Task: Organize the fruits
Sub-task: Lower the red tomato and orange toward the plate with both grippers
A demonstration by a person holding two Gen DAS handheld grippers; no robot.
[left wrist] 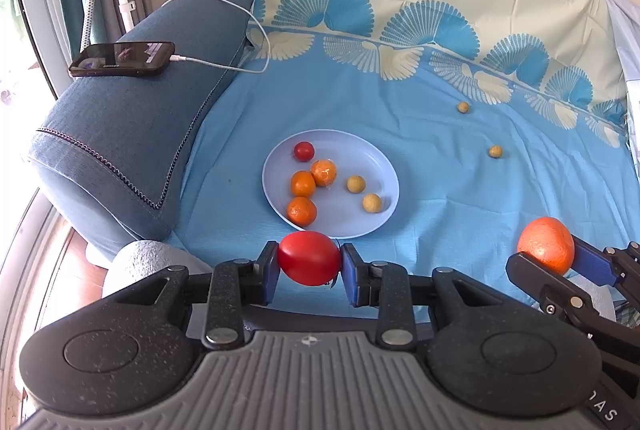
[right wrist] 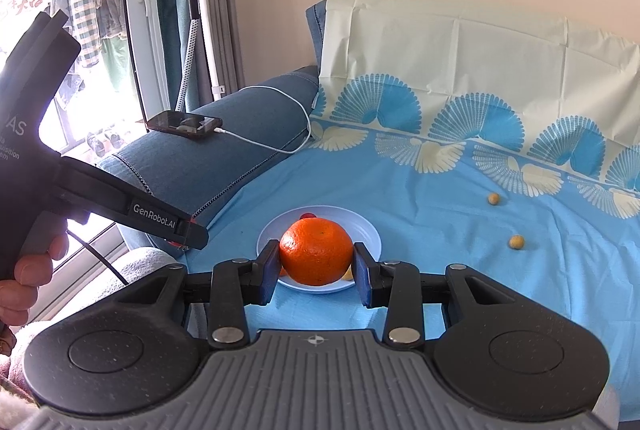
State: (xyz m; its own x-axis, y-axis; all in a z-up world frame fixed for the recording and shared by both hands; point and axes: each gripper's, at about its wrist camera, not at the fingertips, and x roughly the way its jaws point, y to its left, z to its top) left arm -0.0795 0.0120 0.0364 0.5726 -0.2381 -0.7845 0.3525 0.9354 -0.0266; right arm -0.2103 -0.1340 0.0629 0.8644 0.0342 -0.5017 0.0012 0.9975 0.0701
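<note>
Bright daylight enters from the window [right wrist: 80, 29] on the left, blown out to white glare there. The blue cloth [left wrist: 440, 169] is evenly lit with soft shadows. Both views are sharp, with fisheye bending and dark corners.

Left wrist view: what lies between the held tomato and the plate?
Only bare blue cloth separates the tomato from the plate's near rim, in the left wrist view.

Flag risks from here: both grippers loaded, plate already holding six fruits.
1. The red tomato is pinched between the left gripper fingers; more squeeze may bruise it.
2. The plate is shallow and its left half is crowded, so a dropped orange could knock fruit out.
3. Loose yellow fruits may roll on the cloth.
</note>
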